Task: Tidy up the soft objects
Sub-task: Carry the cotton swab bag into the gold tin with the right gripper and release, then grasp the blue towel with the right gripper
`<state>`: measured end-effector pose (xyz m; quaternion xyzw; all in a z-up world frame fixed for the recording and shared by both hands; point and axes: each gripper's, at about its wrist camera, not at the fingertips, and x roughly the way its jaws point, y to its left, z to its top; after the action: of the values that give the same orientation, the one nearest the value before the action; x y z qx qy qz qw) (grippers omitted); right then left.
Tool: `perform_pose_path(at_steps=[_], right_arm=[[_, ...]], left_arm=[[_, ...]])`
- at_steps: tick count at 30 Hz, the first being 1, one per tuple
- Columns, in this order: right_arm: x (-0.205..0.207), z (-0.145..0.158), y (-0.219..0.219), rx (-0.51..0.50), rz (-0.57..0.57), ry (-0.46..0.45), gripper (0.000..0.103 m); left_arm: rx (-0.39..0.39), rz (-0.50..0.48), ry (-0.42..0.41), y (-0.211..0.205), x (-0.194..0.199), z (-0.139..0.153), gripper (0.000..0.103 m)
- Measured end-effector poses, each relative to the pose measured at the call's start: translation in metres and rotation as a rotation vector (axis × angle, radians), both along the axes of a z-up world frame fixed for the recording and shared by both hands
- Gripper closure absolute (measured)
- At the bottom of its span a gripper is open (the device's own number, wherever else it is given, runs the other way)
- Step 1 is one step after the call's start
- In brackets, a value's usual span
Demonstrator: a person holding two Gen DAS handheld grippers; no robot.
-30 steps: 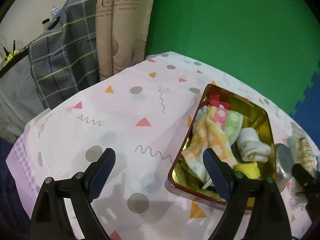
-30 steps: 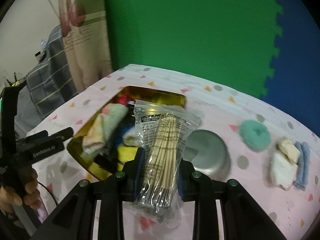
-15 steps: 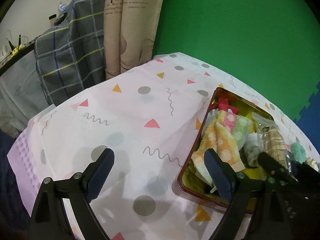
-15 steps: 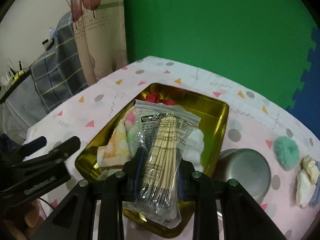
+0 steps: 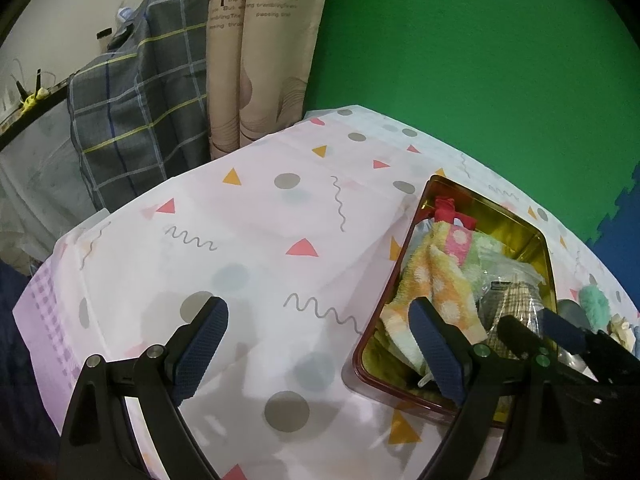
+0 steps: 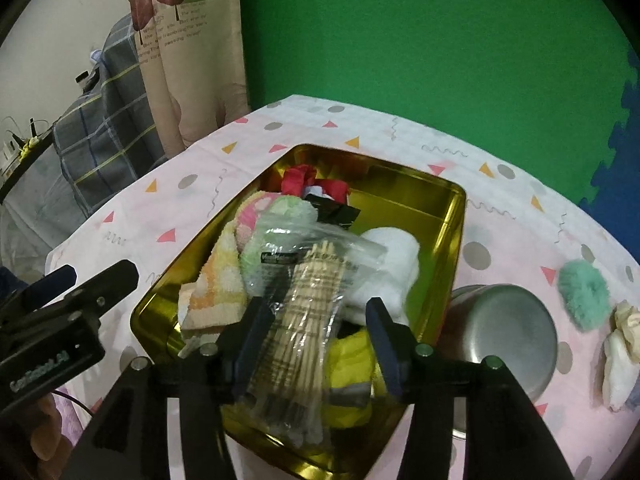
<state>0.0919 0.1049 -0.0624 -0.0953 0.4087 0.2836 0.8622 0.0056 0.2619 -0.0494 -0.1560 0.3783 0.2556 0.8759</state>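
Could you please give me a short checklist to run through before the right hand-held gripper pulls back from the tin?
1. Right hand-held gripper jaws, which have just been opening, clear of the bag of sticks: ok.
2. Bag lying inside the gold tin: ok.
3. Bag fully settled, not snagged: cannot tell.
4. Left hand-held gripper open and empty: ok.
5. Soft things all tidied: not ok, the teal pom-pom lies on the table.

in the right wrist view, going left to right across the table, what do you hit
left tongs → gold tin → steel bowl → teal pom-pom → white and cream cloths
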Motion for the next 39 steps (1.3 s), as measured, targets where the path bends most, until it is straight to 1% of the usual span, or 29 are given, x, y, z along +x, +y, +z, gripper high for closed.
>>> perform_pose_path(at_steps=[7,12,14,19,26,31,39], right_arm=[[-0.011,0.018,-0.021,0.042,-0.023,-0.035,0.051],[-0.03,0.027,-0.053,0.024,-0.057,-0.121,0.051],[-0.035,0.025,-0.069,0.008,-0.076,-0.129,0.051],[-0.037,0.016,-0.116,0.003,-0.147,-0.111,0.051],[-0.026,0.0,-0.182,0.0,-0.291,-0.068,0.051],[-0.02,-0.009,-0.231,0.016,-0.392,-0.037,0.051],[-0.009,-0.016,-0.294,-0.003,-0.514,-0.032,0.051]], left_arm=[[0.016,-0.007,0.006,-0.004,0.001,0.0,0.013],[0.036,-0.021,0.008,-0.008,0.002,0.002,0.013],[0.045,-0.029,0.01,-0.011,0.003,0.002,0.013],[0.069,-0.05,0.007,-0.017,0.003,0.004,0.013],[0.085,-0.079,0.005,-0.024,0.004,0.005,0.012],[0.093,-0.09,0.0,-0.027,0.004,0.006,0.012],[0.114,-0.113,0.001,-0.034,0.005,0.006,0.012]])
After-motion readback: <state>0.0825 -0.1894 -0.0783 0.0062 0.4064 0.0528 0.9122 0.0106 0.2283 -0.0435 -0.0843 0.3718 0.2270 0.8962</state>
